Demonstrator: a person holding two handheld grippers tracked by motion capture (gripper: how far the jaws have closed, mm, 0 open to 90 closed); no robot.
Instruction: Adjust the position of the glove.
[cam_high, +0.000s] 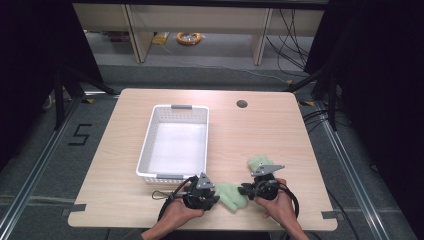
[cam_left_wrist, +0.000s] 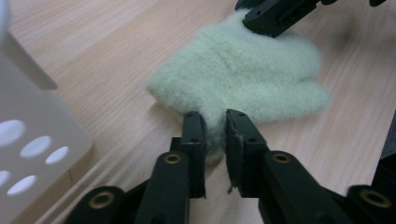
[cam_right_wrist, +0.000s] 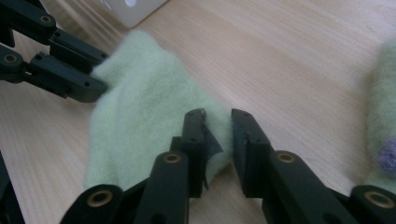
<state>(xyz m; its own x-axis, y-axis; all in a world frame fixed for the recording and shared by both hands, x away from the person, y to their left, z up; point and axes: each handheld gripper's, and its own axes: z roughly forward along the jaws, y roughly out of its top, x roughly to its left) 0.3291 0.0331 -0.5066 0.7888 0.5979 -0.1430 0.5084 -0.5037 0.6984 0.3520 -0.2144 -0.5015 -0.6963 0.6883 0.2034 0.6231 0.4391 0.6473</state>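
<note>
Fleecy green glove (cam_high: 230, 196) lies flat on the tabletop (cam_high: 260, 130), right of the basket (cam_high: 174, 143). Both my jaws pinch its opposite edges; I lift evenly, keeping fabric deep in each bite.

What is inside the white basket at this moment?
The white basket shows only its bare white floor; no glove or other item lies in it. The near wall hides a thin strip of floor.

Fuzzy fleece glove (cam_left_wrist: 243, 77) on matt wood-grain table (cam_high: 260, 130)
</note>
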